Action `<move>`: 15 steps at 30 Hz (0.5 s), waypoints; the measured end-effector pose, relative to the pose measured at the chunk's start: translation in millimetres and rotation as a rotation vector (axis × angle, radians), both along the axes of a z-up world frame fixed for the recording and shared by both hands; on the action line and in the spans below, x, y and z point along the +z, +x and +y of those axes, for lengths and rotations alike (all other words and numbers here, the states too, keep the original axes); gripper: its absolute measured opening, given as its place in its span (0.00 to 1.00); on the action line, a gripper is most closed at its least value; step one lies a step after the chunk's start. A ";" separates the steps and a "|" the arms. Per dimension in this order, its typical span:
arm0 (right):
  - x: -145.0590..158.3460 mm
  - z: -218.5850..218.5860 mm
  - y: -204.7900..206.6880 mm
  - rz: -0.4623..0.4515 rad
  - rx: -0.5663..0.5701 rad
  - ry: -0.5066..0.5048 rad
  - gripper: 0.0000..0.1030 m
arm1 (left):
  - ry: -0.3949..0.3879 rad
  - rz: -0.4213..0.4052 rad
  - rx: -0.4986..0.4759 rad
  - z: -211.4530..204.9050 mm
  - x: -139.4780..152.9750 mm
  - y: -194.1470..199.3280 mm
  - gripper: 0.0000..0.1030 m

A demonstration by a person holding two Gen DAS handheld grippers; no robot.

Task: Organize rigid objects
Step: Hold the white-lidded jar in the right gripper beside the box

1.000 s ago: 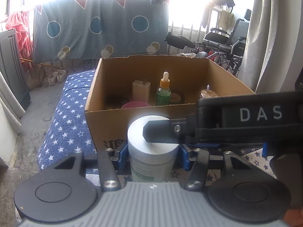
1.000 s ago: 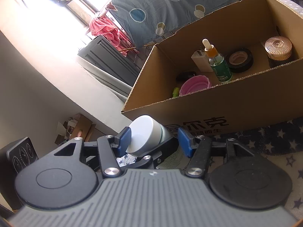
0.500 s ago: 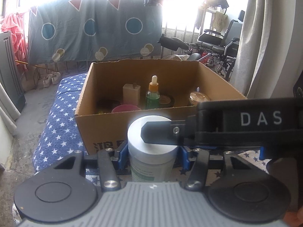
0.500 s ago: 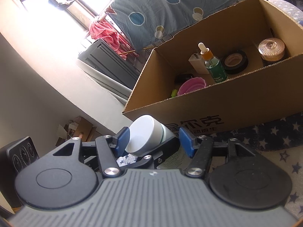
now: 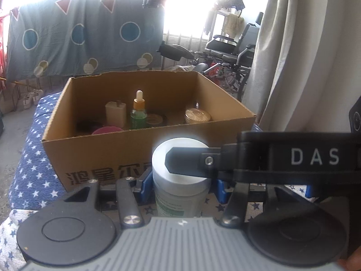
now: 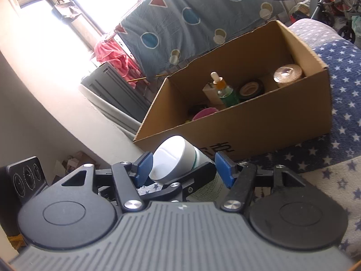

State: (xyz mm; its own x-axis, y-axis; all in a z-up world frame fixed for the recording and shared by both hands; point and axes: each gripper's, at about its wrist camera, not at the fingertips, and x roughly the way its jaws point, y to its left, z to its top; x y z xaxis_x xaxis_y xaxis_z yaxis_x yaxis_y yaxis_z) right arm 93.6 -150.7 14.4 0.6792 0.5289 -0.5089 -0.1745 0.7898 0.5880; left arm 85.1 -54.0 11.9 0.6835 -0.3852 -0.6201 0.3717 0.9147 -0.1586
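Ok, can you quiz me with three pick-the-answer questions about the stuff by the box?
1. The white-lidded jar is: A outside the cardboard box, on its near side; B inside it; C on the floor.
2. The dropper bottle has glass that is: A blue; B green; C red.
3. The dropper bottle is: A lying down; B upside down; C upright.

Answers: 1 A, it sits nearer the camera than the box's printed wall. 2 B, green shows below its orange collar. 3 C, its white bulb points up.
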 end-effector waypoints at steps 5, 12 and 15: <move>-13.9 -13.2 -3.7 0.016 -0.028 0.032 0.60 | 0.030 0.023 -0.024 -8.8 -10.5 4.1 0.53; -32.5 -20.6 -0.5 0.053 -0.022 0.073 0.60 | 0.069 0.023 -0.036 -16.6 -16.9 3.3 0.53; -36.1 -20.7 1.1 0.056 -0.018 0.092 0.60 | 0.074 0.026 -0.042 -16.2 -16.9 3.9 0.53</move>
